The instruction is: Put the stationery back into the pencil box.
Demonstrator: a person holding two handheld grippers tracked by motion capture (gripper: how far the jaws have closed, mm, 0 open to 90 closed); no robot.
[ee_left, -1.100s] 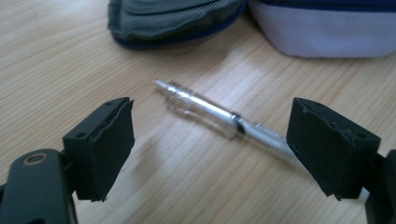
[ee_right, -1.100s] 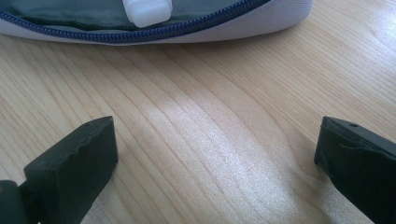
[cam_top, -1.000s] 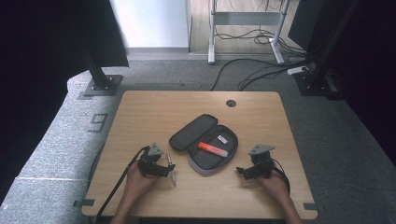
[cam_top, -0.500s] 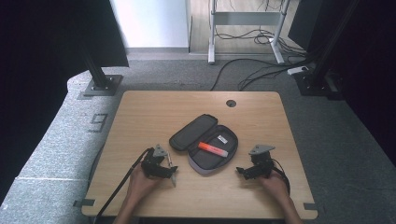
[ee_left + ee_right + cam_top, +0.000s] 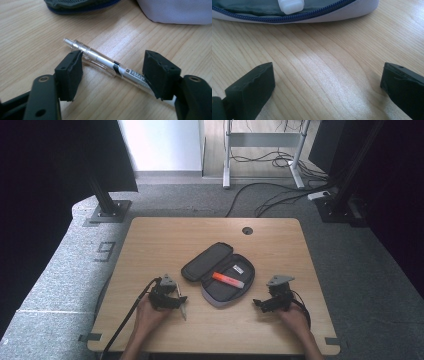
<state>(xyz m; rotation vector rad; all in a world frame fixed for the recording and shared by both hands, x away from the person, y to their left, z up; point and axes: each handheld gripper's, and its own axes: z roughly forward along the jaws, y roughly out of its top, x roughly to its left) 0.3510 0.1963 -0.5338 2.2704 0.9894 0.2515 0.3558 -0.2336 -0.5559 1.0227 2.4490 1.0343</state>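
Note:
A clear mechanical pen (image 5: 100, 60) lies flat on the wooden table (image 5: 160, 245), and the pads (image 5: 71, 72) of my left gripper (image 5: 113, 71) stand open on either side of it without touching it. In the high view that pen (image 5: 183, 310) lies just right of the left gripper (image 5: 179, 301). An open dark pencil case (image 5: 212, 260) sits mid-table and holds an orange highlighter (image 5: 227, 279) and a white eraser (image 5: 238, 269). My right gripper (image 5: 258, 304) is open to the right of the case, with bare wood between its jaws (image 5: 327, 82); the case's zip edge (image 5: 312, 15) lies ahead.
A round cable hole (image 5: 247, 230) is at the table's far side. The left gripper's cable (image 5: 127, 317) trails off the front edge. Beyond the table stand a black stand base (image 5: 106, 212) and floor cables (image 5: 280, 195).
The left gripper has shifted slightly to the right near the pen. The right gripper, the case and its contents have not moved.

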